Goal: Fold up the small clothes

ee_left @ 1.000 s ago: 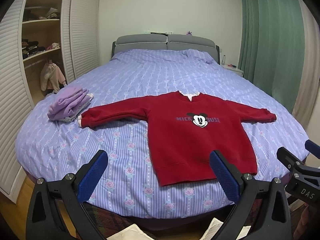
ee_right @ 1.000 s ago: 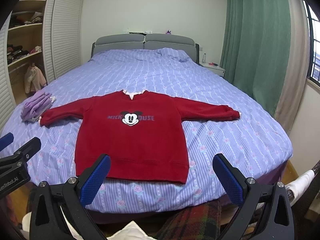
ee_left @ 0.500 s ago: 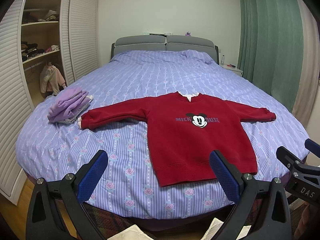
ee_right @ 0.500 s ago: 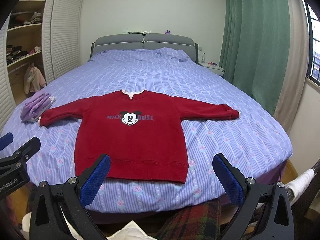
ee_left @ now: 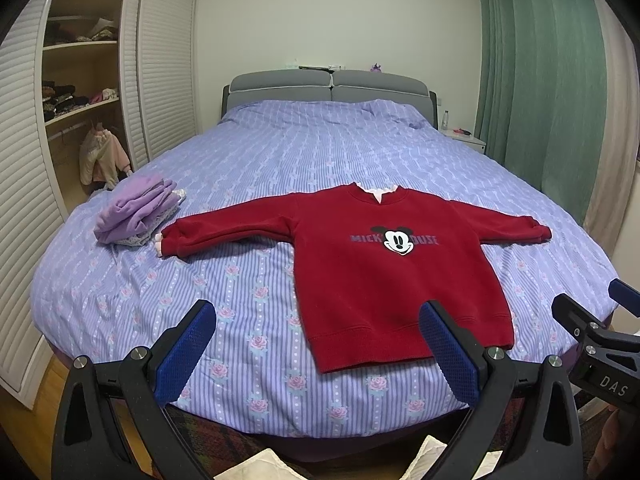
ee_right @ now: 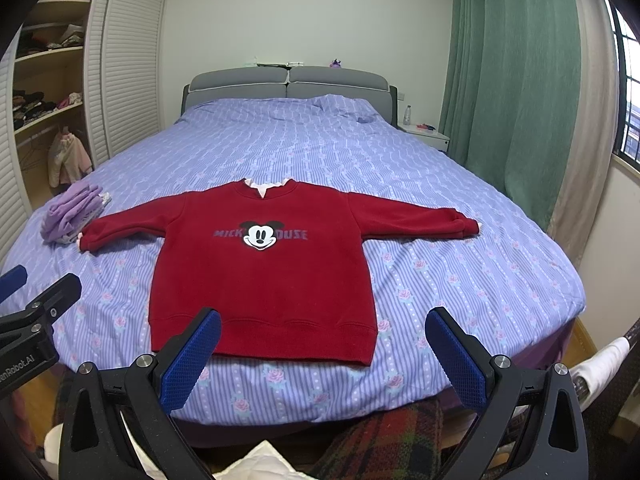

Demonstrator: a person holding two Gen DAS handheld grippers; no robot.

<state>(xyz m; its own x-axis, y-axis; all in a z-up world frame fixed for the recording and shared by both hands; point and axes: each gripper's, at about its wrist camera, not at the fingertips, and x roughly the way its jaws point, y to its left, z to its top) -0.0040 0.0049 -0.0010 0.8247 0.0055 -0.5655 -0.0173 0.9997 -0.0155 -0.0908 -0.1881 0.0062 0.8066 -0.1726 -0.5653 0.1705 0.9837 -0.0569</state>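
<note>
A red Mickey Mouse sweatshirt [ee_left: 360, 264] lies flat and face up on the bed, both sleeves spread out, hem toward me; it also shows in the right wrist view [ee_right: 264, 268]. My left gripper [ee_left: 318, 344] is open and empty, held off the bed's near edge, by the hem's left corner. My right gripper [ee_right: 324, 354] is open and empty, off the near edge by the hem's right corner. Neither touches the sweatshirt.
The bed [ee_left: 280, 168] has a purple striped floral sheet. A folded pile of lilac clothes [ee_left: 136, 208] sits at the bed's left edge near the left cuff. An open wardrobe [ee_left: 80, 92] stands left, green curtains [ee_right: 512, 92] and a nightstand [ee_right: 426, 134] right.
Both grippers have crept slightly closer to the bed. The sweatshirt has not moved.
</note>
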